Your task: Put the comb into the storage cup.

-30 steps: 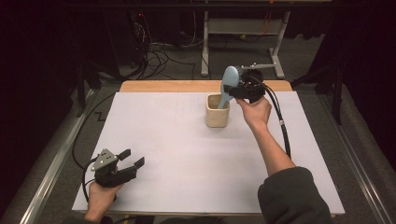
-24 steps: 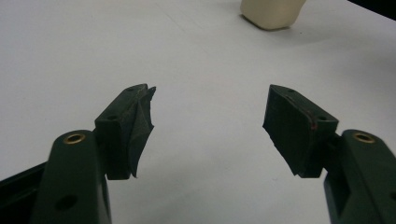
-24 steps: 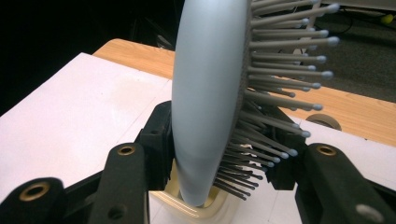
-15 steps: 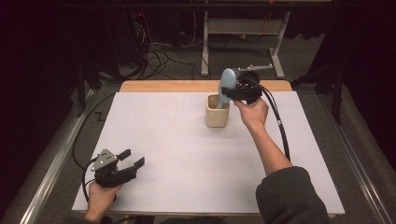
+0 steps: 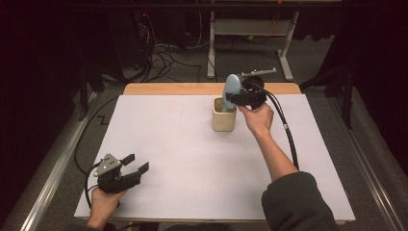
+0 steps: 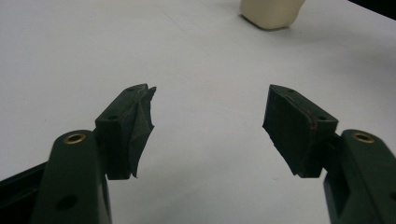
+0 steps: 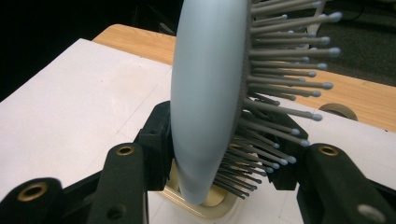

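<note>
A light blue hairbrush (image 5: 231, 89) stands upright with its lower end inside a cream square cup (image 5: 223, 116) at the back middle of the white table. My right gripper (image 5: 235, 98) is shut on the brush just above the cup's rim. In the right gripper view the brush head (image 7: 210, 93) shows with its grey bristles pointing right, and the cup (image 7: 205, 207) sits below it. My left gripper (image 5: 135, 163) rests near the front left corner, open with nothing between its fingers. In the left gripper view the cup (image 6: 271, 13) is far off at the top.
The white table sheet (image 5: 192, 159) covers a wooden top whose far edge (image 5: 168, 88) shows bare. A black cable (image 5: 287, 134) trails from the right gripper along the forearm. Beyond the table lie floor cables and a white metal frame (image 5: 250, 33).
The right gripper and the hairbrush have shifted very slightly over the cup. The left gripper has not moved.
</note>
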Available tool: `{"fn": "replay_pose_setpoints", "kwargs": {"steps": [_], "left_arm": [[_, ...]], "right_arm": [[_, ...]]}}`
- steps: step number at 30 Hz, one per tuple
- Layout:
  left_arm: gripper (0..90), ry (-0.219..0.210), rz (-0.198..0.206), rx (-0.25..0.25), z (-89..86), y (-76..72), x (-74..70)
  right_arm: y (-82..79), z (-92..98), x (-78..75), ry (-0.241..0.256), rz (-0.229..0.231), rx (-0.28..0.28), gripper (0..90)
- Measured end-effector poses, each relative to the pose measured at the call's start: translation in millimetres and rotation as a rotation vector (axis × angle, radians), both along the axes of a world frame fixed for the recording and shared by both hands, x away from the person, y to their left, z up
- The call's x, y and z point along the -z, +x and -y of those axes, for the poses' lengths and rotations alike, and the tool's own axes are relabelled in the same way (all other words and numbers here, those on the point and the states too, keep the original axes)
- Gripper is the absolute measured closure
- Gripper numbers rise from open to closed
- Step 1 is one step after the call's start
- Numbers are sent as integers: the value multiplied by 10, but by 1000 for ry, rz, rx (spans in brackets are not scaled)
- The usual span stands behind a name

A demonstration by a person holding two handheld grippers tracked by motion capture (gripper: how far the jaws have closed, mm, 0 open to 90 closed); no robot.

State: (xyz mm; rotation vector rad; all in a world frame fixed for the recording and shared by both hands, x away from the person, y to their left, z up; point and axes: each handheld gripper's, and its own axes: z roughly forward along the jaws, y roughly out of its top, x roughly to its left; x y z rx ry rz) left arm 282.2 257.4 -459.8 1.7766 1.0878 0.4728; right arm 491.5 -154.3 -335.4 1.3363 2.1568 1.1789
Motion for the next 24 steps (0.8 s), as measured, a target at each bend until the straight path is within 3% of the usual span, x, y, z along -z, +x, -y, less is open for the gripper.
{"fn": "replay_pose_setpoints", "kwargs": {"steps": [24], "left_arm": [[336, -3, -3, 2, 1, 1, 0]], "right_arm": [[2, 37, -2, -14, 1, -9, 480]]}}
